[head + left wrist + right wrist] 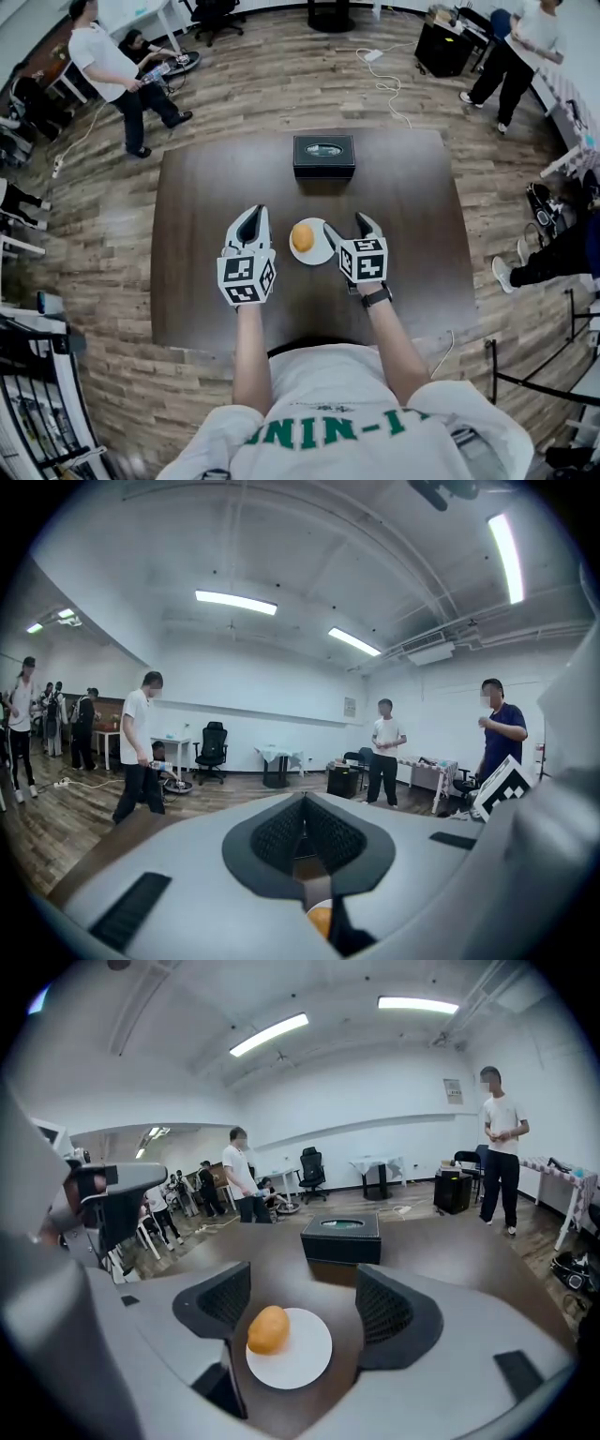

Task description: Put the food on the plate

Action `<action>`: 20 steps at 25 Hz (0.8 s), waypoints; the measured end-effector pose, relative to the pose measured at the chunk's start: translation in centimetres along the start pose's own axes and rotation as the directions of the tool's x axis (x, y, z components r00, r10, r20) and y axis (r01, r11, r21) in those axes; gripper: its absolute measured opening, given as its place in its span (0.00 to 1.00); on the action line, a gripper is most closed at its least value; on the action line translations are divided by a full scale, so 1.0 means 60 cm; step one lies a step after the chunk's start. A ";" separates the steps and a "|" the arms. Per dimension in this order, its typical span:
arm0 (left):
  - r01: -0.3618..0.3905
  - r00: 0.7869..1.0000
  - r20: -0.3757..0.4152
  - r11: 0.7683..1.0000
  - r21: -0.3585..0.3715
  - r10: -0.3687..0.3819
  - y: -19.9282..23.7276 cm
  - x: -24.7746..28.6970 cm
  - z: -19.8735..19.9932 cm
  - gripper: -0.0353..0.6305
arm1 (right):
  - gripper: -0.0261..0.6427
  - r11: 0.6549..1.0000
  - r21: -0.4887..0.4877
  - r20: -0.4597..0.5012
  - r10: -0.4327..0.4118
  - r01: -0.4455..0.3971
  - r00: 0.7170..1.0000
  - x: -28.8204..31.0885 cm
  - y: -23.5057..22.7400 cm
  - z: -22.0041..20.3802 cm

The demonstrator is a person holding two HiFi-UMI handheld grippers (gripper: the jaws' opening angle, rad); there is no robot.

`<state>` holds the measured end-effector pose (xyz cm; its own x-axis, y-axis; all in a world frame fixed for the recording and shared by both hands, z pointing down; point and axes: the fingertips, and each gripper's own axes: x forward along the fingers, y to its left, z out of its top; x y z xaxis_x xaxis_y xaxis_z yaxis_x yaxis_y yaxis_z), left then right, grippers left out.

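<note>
Two hand-held grippers sit low over the near-middle of my dark wood-grain table [412, 244], bare forearms reaching straight out from the body, a black watch [377, 296] on the right wrist. The left gripper [253, 214] is clenched: its ribbed black pads meet at the tip with nothing between them. It is parked just left of the plate [317, 253]. The right gripper [349, 228] is released, with its jaws standing apart and tilted in toward the plate's right edge. In the right gripper view I see the plate between the jaws, pads clear of it.

The food [302, 237] is a smooth, rounded orange-brown lump lying on the left part of the flat, round white plate. On the far side of the plate stands a black rectangular box [323, 156] with an oval opening in its top. I can't read any print on it. The grippers have matte grey shells, each with a black-and-white square-marker cube. There are green letters on the white shirt, not legible to me.
</note>
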<state>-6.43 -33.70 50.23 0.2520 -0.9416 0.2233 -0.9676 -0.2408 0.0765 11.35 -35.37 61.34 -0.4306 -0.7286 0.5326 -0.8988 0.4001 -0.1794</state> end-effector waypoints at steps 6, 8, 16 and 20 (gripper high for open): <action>-0.008 0.998 0.062 1.000 0.028 0.006 -0.031 -0.056 0.042 0.07 | 0.50 0.999 -0.037 0.121 0.019 -0.014 0.992 -0.083 0.012 0.070; -0.011 0.997 0.082 0.999 0.038 0.008 -0.039 -0.070 0.056 0.07 | 0.46 0.998 -0.053 0.159 0.028 -0.020 0.987 -0.108 0.020 0.092; -0.005 0.991 0.136 0.997 0.073 -0.005 -0.066 -0.097 0.110 0.07 | 0.33 0.995 -0.083 0.306 0.080 -0.057 0.949 -0.190 0.052 0.191; -0.006 0.985 0.170 0.997 0.083 -0.008 -0.071 -0.117 0.139 0.07 | 0.30 0.991 -0.130 0.352 0.081 -0.037 0.933 -0.226 0.070 0.227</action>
<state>-4.24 -27.99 40.25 0.2528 -0.9660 0.0547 -0.9673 -0.2535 -0.0060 12.30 -31.37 42.08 -0.5031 -0.8428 0.1913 -0.8640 0.4954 -0.0899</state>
